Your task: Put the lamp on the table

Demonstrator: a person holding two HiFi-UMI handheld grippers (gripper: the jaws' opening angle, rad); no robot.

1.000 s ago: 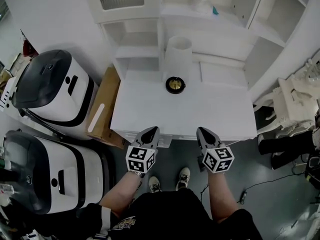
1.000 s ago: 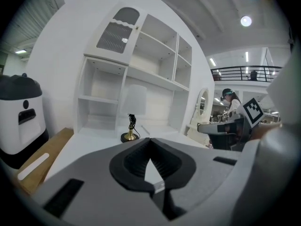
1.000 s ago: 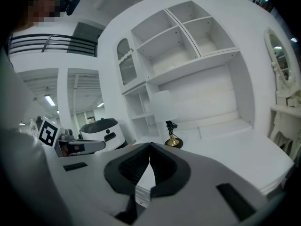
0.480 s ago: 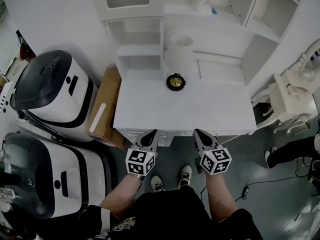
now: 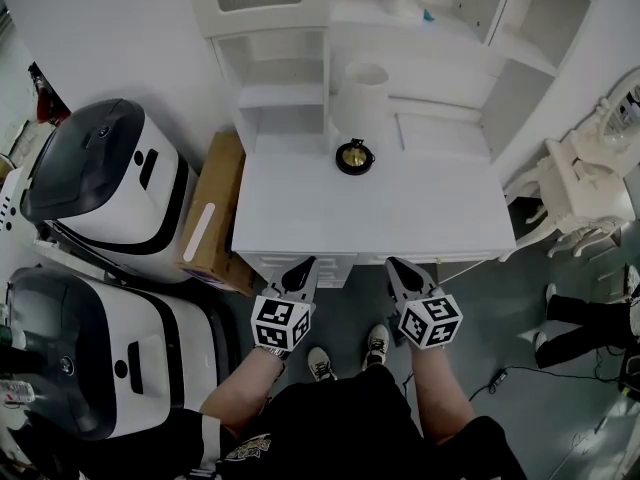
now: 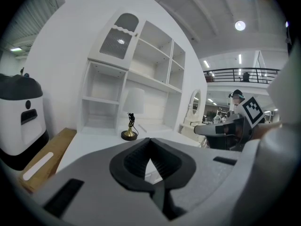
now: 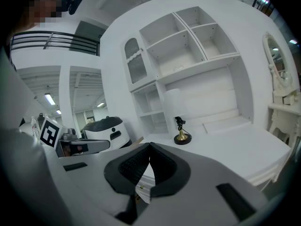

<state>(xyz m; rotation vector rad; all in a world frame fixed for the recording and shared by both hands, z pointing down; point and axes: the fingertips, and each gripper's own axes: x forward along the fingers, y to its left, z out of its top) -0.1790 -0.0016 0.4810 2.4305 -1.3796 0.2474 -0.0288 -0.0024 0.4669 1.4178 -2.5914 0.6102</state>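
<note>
The lamp stands on the white table [image 5: 380, 218] near its back edge: a round brass and black base [image 5: 353, 156] with a white shade [image 5: 362, 98] above it. In the gripper views its base [image 6: 129, 134] [image 7: 182, 138] and pale shade [image 6: 134, 100] [image 7: 173, 100] show straight ahead. My left gripper [image 5: 302, 271] and right gripper [image 5: 398, 271] hover side by side in front of the table's near edge, both shut with nothing in them, well short of the lamp. The left gripper [image 6: 150, 142] and right gripper [image 7: 149, 147] have their tips together.
White shelving [image 5: 275, 68] rises behind the table. Two large white and black machines [image 5: 105, 183] [image 5: 100, 353] and a cardboard box [image 5: 205, 223] stand at the left. A white chair [image 5: 575, 193] is at the right. The person's feet [image 5: 350, 353] are on the grey floor.
The view has backed away from the table a little. Both grippers now sit just off its near edge instead of over it; the lamp has stayed in place.
</note>
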